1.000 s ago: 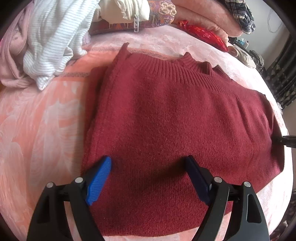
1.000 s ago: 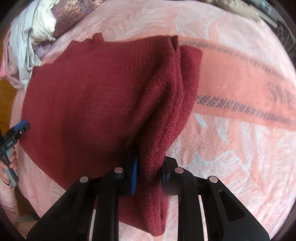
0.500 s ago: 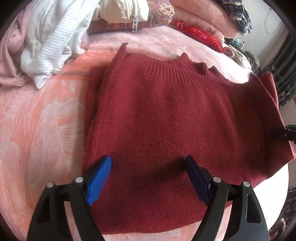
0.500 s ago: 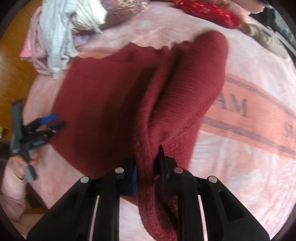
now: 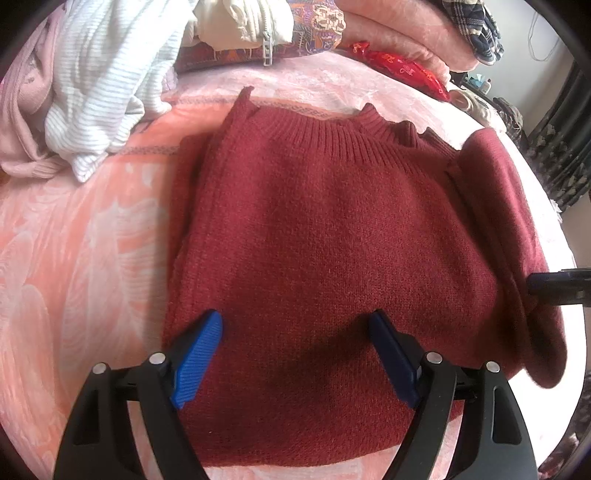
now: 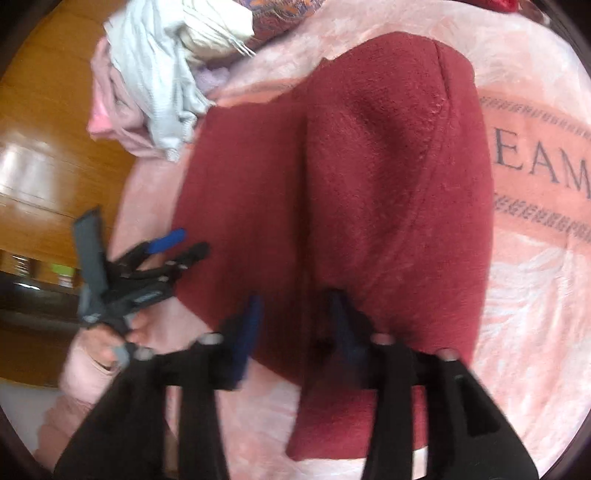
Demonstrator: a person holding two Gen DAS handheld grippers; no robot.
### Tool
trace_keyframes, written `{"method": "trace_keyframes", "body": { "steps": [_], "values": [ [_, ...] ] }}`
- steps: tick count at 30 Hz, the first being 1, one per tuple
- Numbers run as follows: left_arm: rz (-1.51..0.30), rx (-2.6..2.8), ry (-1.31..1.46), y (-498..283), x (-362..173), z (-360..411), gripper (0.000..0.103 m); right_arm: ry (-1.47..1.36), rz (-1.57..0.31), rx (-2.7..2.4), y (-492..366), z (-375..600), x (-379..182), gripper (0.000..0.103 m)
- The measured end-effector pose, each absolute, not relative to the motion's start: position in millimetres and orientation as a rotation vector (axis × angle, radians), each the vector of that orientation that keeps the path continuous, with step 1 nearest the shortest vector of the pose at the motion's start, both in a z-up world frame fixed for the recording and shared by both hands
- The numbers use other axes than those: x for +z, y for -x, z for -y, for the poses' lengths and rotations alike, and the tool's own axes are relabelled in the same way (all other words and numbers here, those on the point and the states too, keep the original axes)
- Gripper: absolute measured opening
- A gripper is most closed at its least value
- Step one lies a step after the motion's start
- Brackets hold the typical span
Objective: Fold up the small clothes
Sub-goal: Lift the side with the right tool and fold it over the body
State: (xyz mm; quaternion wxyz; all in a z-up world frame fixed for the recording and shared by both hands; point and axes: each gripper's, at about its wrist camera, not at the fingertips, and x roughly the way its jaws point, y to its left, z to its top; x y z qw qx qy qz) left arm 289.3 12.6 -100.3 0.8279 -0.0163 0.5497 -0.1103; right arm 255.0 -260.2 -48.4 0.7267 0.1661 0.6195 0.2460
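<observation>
A dark red knit sweater [image 5: 332,240] lies on the pink bed cover, its left side folded in. My left gripper [image 5: 295,339] is open and hovers over the sweater's near hem, empty. My right gripper [image 6: 295,317] has its jaws apart over the sweater's right side [image 6: 369,166], which is folded over onto the body; the view is blurred by motion. The right gripper's tip [image 5: 557,286] also shows at the right edge of the left wrist view, next to the folded flap. The left gripper [image 6: 162,254] also shows in the right wrist view.
A pile of clothes, white striped [image 5: 103,81] and pale pink [image 5: 22,110], lies at the back left. Folded pink blankets [image 5: 399,33] and a red pouch [image 5: 402,70] lie at the back. The wooden floor [image 6: 44,147] shows beyond the bed edge.
My right gripper has carried the sweater's right side up and over onto the body, then opened and let it go. The left gripper has stayed in place, open.
</observation>
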Motion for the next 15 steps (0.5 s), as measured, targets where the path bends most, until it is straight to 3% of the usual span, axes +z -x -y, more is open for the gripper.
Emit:
{"method": "trace_keyframes", "body": {
  "steps": [8,15],
  "values": [
    [-1.167,-0.252,0.120,-276,-84,-1,0.083,-0.500,-1.324,0.525,-245,301,-42,0.048],
    [-1.161,-0.406,0.164,-278,-65,67,0.083,-0.493,-1.335,0.524,-243,299,-63,0.048]
  ]
}}
